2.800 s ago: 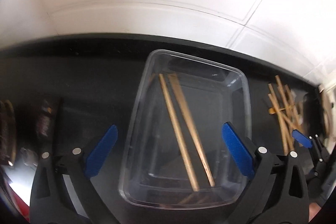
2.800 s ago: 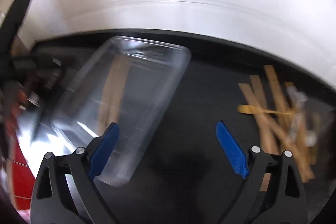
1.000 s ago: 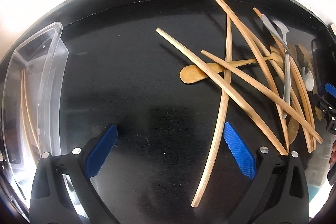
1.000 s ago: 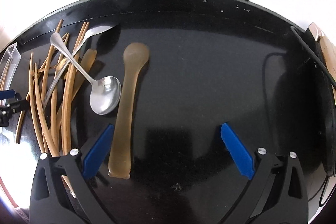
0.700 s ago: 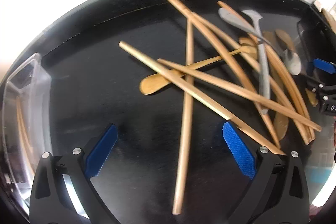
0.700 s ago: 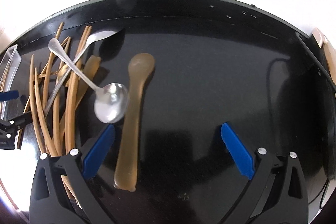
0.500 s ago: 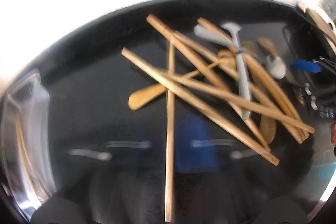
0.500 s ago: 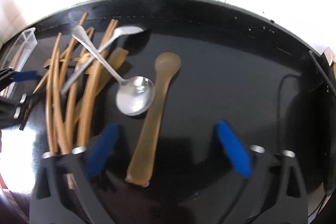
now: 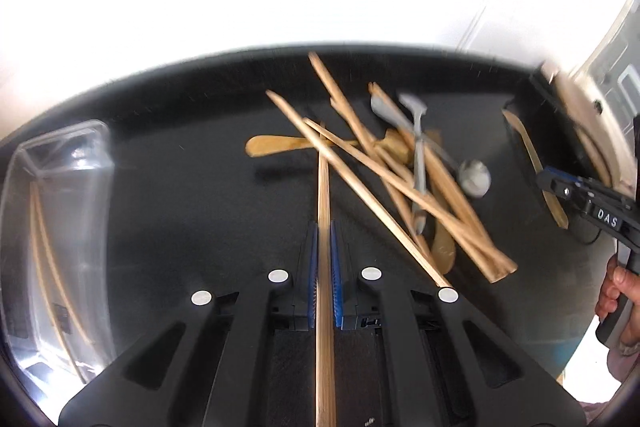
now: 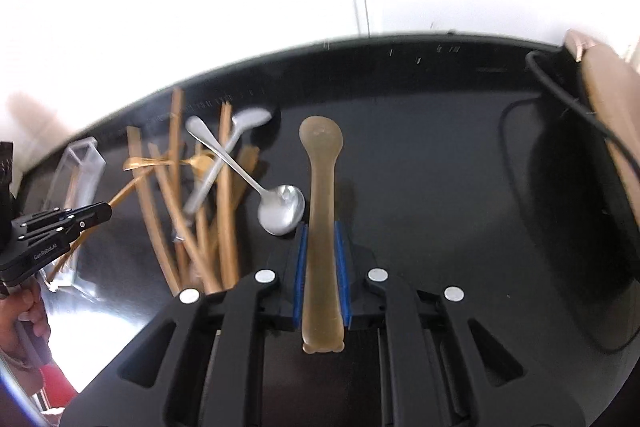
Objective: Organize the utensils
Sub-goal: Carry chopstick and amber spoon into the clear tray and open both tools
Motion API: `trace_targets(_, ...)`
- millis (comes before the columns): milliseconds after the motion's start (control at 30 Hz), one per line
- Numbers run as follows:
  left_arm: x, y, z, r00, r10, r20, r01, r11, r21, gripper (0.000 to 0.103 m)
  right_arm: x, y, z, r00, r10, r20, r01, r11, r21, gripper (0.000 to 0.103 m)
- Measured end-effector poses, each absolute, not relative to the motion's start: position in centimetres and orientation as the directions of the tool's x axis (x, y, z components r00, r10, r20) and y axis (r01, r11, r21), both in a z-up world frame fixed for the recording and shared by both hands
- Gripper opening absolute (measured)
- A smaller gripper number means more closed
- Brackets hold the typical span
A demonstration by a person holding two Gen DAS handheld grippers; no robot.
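My left gripper (image 9: 324, 227) is shut on one wooden chopstick (image 9: 323, 183), held lengthwise above the black table (image 9: 180, 187). Its far end still crosses the loose pile of chopsticks (image 9: 380, 171), which is mixed with a wooden spoon (image 9: 272, 145) and a metal spoon (image 9: 474, 177). My right gripper (image 10: 321, 227) is closing on the handle of an amber translucent spoon (image 10: 321, 163), its blue pads against both sides and the bowl pointing away. A second metal spoon (image 10: 280, 213) lies just left of it.
A clear plastic container (image 9: 60, 187) with two chopsticks inside stands at the left. A black cable (image 10: 560, 95) and a dark flat object (image 10: 580, 207) lie at the table's right end, below a tan board (image 10: 612, 99). A hand (image 9: 618, 291) grips the right tool's handle.
Both grippers went from wide open to closed, the left on a chopstick and the right on the amber spoon. Both have risen, and the table now looks farther away.
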State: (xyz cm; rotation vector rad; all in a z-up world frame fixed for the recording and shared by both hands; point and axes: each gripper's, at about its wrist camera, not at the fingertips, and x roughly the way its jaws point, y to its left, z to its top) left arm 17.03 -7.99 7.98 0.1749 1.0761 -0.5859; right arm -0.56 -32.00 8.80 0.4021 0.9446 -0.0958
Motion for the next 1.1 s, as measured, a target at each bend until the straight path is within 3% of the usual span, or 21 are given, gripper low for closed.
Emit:
trace_targets(400, 16.3, -2.2, 12.3, 0.416, -0.418, -0.808, 0.484, 0.854, -0.192, 0.005, -2.3, -25.7, 12.3, 0.625, 0.175, -0.761, 0.178, 0.917, 0.356, 0.014)
trace_targets(700, 16.6, 6.4, 16.5, 0.5, -0.385, -0.776, 0.428, 0.889, -0.166, 0.005, 1.2, -18.0, 14.8, 0.64, 0.273, -0.718, 0.07, 0.91, 0.409, 0.014)
trace_targets(1100, 19.1, 17.2, 18.0, 0.57, -0.305, -0.763, 0.318, 0.938, -0.138, 0.005, 7.6, -5.4, 19.9, 0.645, 0.419, -0.639, -0.103, 0.877, 0.47, 0.014)
